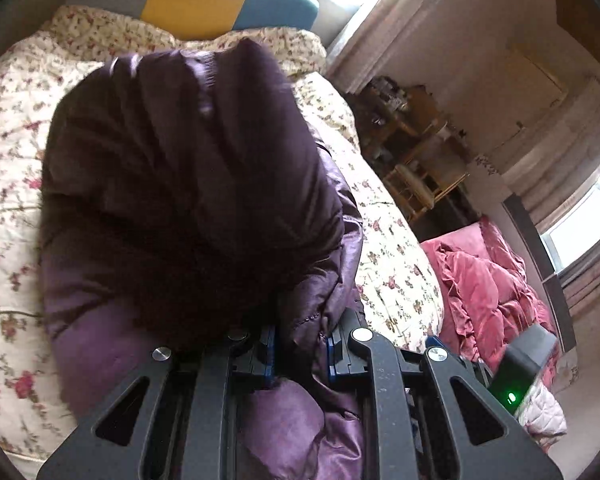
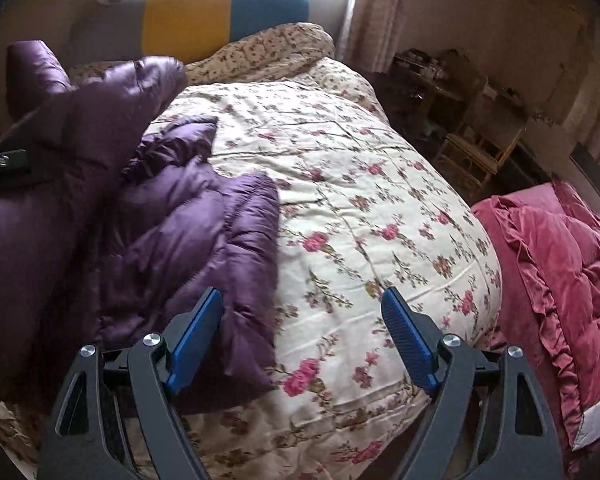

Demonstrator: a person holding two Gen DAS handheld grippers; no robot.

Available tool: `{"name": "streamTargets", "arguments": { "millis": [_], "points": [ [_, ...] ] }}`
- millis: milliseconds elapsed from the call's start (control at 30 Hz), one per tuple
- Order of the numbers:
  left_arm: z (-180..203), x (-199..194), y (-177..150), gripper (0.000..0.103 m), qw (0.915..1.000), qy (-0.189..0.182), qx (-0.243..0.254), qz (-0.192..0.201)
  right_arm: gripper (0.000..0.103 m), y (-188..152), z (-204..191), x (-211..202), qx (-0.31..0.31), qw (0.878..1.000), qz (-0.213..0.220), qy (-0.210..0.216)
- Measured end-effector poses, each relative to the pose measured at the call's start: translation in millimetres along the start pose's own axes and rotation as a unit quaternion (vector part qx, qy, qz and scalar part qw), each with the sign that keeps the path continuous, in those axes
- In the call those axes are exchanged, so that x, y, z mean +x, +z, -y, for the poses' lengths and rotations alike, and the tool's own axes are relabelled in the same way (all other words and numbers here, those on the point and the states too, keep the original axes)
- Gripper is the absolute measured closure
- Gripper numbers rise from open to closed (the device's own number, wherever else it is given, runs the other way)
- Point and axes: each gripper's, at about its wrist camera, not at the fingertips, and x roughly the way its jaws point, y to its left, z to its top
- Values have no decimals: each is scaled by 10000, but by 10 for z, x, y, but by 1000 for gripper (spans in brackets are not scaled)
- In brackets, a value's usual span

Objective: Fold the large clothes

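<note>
A dark purple puffer jacket [image 1: 188, 184] lies on a floral quilt [image 1: 12, 184]. My left gripper [image 1: 302, 344] is shut on a fold of the jacket and lifts it, so the fabric hangs in front of the camera. In the right wrist view the jacket [image 2: 172, 232] lies bunched on the left of the quilt [image 2: 360, 208], one part raised by the left gripper's black body [image 2: 8, 160] at the left edge. My right gripper [image 2: 302, 312] is open and empty, just above the quilt, its left pad [image 2: 198, 332] over the jacket's near edge.
A grey, yellow and teal headboard [image 2: 220, 16] stands at the far end of the bed under a window. A pink quilted blanket [image 2: 560, 280] lies beside the bed on the right. Wooden shelves and a small chair [image 2: 472, 152] stand against the right wall.
</note>
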Motion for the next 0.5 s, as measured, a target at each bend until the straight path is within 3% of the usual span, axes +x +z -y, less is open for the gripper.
{"name": "streamTargets", "arguments": {
  "millis": [233, 333, 400, 500],
  "points": [
    [129, 388, -37, 82, 9993, 252, -41, -262, 22, -63, 187, 76, 159, 9995, -176, -199],
    [187, 512, -65, 71, 9989, 302, 107, -337, 20, -96, 265, 93, 234, 9991, -253, -234],
    [233, 487, -71, 46, 9992, 82, 205, -339, 17, -128, 305, 91, 285, 9989, -294, -226],
    [342, 293, -73, 33, 9988, -222, 355, -234, 17, -160, 317, 91, 331, 9986, -370, -194]
  ]
}}
